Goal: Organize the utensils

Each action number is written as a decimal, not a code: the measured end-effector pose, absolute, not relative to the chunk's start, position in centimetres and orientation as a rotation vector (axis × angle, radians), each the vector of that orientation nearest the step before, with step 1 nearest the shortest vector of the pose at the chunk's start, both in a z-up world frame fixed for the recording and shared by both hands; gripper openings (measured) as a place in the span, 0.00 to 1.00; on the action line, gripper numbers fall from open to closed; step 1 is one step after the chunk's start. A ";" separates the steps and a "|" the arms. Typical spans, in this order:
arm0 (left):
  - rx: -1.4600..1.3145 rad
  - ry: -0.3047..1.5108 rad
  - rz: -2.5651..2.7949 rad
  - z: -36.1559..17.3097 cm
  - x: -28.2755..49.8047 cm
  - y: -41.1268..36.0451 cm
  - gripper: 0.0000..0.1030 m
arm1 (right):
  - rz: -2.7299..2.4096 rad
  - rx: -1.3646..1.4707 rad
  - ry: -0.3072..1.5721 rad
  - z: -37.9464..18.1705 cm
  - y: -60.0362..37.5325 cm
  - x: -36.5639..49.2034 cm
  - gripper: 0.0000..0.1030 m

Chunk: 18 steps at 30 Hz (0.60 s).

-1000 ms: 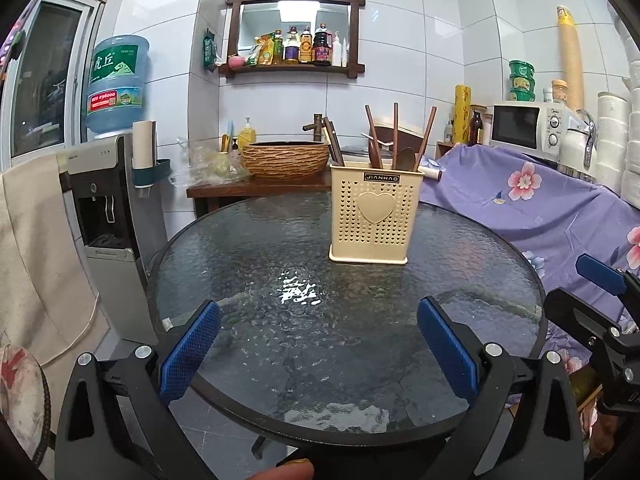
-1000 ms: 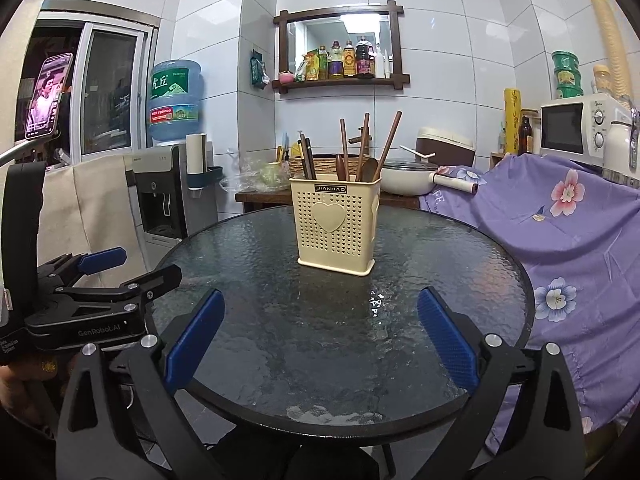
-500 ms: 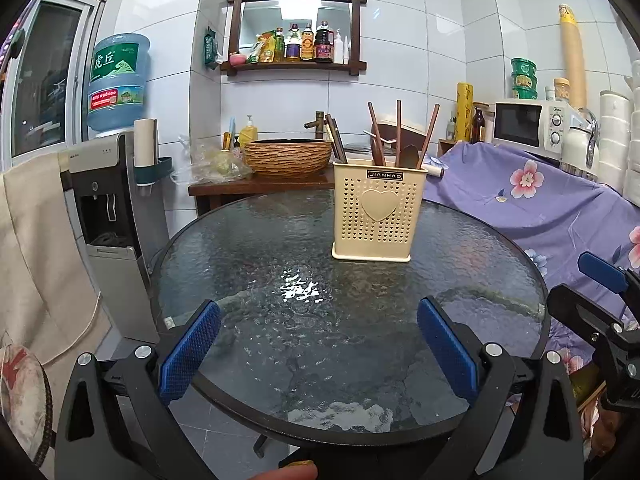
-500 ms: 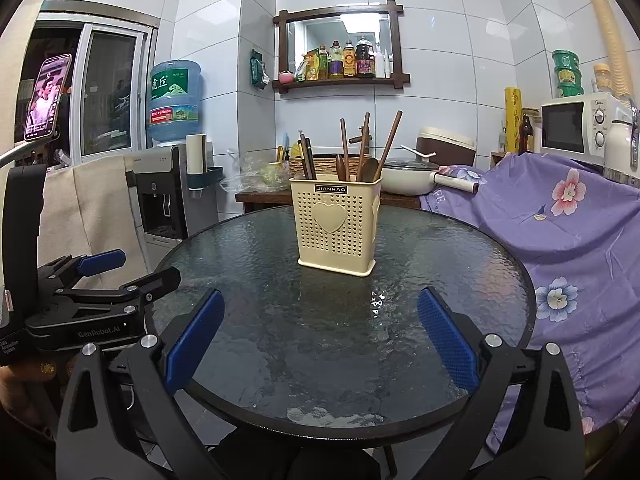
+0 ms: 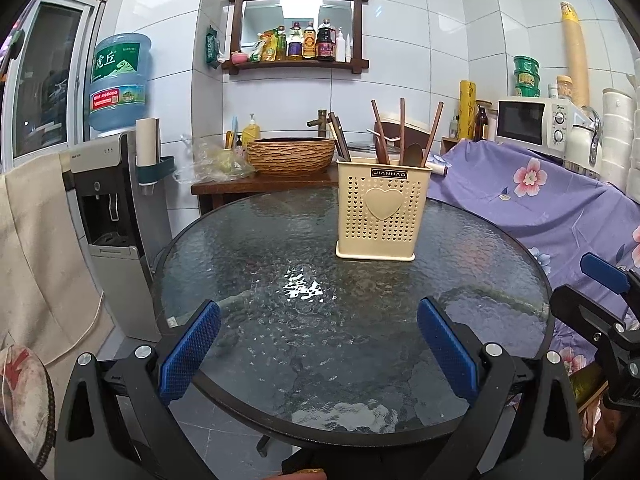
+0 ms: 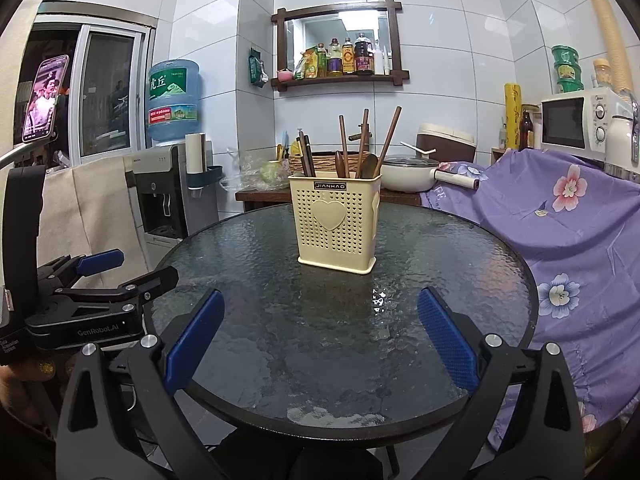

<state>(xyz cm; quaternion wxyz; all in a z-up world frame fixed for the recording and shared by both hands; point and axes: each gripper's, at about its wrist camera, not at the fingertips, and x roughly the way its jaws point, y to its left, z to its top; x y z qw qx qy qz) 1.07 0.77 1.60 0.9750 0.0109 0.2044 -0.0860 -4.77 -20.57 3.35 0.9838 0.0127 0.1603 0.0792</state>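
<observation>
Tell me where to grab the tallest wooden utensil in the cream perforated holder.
Pinch the bare upper handle of the tallest wooden utensil, coming from above. It leans right, clear of the others, and its lower end is hidden inside the cream perforated holder, so lift along its tilt.

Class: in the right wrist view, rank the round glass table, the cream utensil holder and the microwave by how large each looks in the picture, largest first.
1. Round glass table
2. Cream utensil holder
3. Microwave

The microwave stands farther back, so its true size is unsure.

One perforated cream holder (image 5: 383,216) on the round glass surface (image 5: 280,320); three long wooden handles (image 6: 362,136) upright inside; two dark chopsticks (image 6: 306,154); two spoon bowls (image 6: 370,166).
</observation>
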 end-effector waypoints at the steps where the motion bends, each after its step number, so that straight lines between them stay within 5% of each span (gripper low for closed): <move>1: 0.024 0.411 -0.172 1.6 1.1 0.8 0.94 | 0.159 0.026 0.322 3.4 -20.6 -4.8 0.93; 18: 0.038 0.430 -0.177 1.4 1.3 0.3 0.94 | 0.157 0.029 0.330 3.2 -20.6 -4.5 0.93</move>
